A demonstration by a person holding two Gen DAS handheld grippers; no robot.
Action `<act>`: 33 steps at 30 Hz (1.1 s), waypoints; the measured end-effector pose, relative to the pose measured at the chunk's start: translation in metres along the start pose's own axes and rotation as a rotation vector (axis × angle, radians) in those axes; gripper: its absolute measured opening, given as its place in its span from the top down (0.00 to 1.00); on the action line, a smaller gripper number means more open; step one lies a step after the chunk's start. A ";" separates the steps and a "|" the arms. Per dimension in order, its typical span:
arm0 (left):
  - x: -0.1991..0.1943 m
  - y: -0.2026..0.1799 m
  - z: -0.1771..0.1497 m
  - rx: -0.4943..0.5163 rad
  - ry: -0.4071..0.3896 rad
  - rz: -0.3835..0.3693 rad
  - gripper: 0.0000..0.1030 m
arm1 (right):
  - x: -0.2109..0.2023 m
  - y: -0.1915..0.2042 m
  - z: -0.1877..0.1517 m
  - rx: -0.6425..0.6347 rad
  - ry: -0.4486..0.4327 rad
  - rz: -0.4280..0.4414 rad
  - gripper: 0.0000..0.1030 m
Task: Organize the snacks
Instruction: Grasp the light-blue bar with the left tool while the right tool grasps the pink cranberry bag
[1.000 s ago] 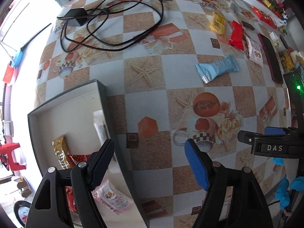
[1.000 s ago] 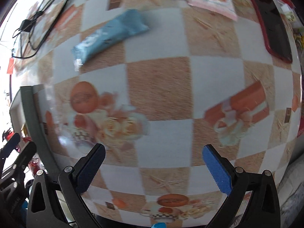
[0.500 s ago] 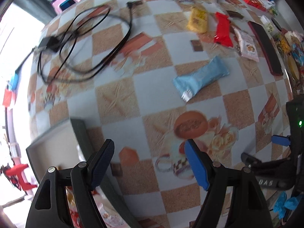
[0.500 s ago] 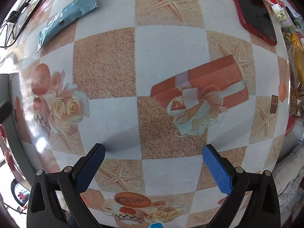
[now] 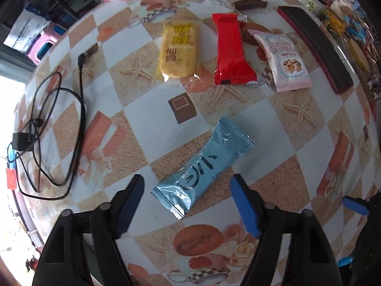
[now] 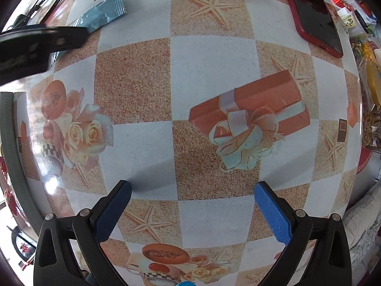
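A light blue snack packet (image 5: 202, 166) lies on the patterned tablecloth, its near end between the fingertips of my open left gripper (image 5: 188, 197). It also shows in the right wrist view (image 6: 102, 15), partly behind the left gripper's body. Beyond it lie a yellow cracker pack (image 5: 177, 52), a red packet (image 5: 231, 50) and a pink-white packet (image 5: 283, 59). My right gripper (image 6: 193, 202) is open and empty over bare tablecloth. The grey box's rim (image 6: 14, 147) shows at the left edge of the right wrist view.
A black cable with a charger (image 5: 47, 128) lies at the left. A phone in a red case (image 5: 314, 45) lies at the right, also in the right wrist view (image 6: 314, 12). More snacks (image 5: 343, 23) crowd the far right edge.
My left gripper has moved away from the grey box and forward to the blue packet, which now lies between its fingertips. My right gripper has shifted right over the tablecloth.
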State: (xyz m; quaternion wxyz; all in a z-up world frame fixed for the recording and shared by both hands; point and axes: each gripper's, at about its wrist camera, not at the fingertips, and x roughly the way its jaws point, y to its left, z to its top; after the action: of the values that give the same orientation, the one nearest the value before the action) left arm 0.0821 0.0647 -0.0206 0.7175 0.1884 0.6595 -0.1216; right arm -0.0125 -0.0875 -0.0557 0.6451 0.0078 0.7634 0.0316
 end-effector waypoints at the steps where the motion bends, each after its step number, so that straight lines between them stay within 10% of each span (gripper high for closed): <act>1: 0.000 0.000 0.000 -0.016 -0.001 -0.024 0.41 | -0.001 -0.001 0.000 0.000 0.000 0.000 0.00; 5: -0.002 0.004 0.003 -0.066 0.015 -0.080 0.73 | 0.000 -0.003 0.002 0.001 0.000 0.000 0.00; 16: -0.008 0.039 -0.058 -0.252 0.025 -0.049 0.75 | -0.027 -0.025 0.036 0.080 -0.091 0.088 0.00; 24: -0.003 0.062 -0.044 -0.329 0.037 -0.030 0.55 | -0.072 -0.047 0.112 0.186 -0.231 0.114 0.00; 28: 0.005 0.081 -0.037 -0.352 0.034 -0.020 0.39 | -0.070 -0.046 0.133 0.200 -0.224 0.108 0.25; 33: 0.015 0.099 -0.033 -0.395 0.033 -0.037 0.29 | -0.057 -0.036 0.146 0.198 -0.195 0.100 0.26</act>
State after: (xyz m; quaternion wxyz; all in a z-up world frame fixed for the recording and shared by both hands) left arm 0.0962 0.1694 -0.0262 0.7274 0.0340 0.6854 0.0001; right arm 0.1419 -0.1211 -0.0263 0.7097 0.1124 0.6953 -0.0126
